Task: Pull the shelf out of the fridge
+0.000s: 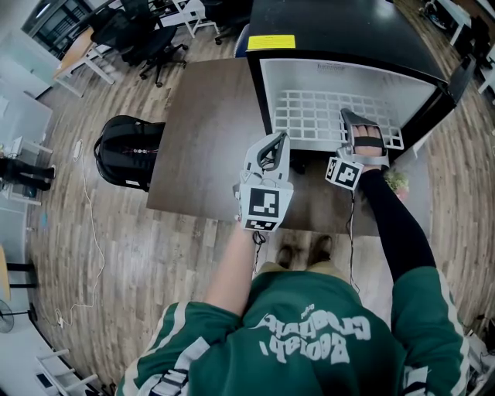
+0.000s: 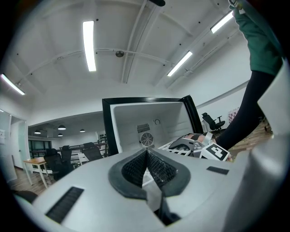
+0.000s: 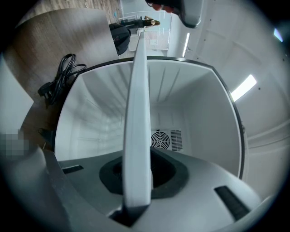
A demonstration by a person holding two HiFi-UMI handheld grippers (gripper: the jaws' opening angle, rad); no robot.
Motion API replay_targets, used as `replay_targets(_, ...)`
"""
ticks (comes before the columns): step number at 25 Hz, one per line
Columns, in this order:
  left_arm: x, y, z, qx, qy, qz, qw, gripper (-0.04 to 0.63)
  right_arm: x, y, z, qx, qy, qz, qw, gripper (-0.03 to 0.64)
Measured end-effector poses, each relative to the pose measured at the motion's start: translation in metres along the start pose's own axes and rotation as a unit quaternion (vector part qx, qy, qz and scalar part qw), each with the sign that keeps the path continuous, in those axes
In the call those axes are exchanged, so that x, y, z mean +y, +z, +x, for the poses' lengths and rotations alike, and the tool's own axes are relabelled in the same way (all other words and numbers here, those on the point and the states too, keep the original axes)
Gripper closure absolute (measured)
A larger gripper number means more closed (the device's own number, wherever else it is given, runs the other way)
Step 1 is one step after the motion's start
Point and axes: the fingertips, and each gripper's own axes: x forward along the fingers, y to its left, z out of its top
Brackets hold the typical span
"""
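The head camera looks steeply down from above the person; the fridge [image 1: 332, 23] lies in the upper right of its frame. The camera on the left gripper [image 1: 272, 145] faces level into the open fridge from a little way back. The one on the right gripper [image 1: 356, 122] sits right at the opening, the white inside filling its frame. Both gripper views share the round fan [image 2: 147, 139] on the back wall.

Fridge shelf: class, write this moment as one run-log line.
stage: shelf pull | right gripper: shut on shelf | shelf: partly out of fridge | left gripper: shut, empty, clear of shelf
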Motion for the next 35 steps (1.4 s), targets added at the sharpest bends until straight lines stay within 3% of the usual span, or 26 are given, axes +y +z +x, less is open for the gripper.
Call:
replay_targets(7,0.002,-0.006,-0.005,0.001,-0.002,-0.001,1.0000,0.580,-0.006,-0.006,-0.006,0.011,-0.030,-0.025,0.999,0.558)
replay_targets(29,0.018,-0.001,-0.010,-0.007,-0.014,0.002,0.9999,0.580,-0.001,0.000,-0.018,-0.003,-0.008,-0.005,1.000,0.558)
replay_targets(35,0.021,-0.002,-0.010,-0.006,-0.017,0.002,0.9998,0.580,-0.006,-0.002,-0.021,0.003,-0.023,-0.017,1.000,0.558)
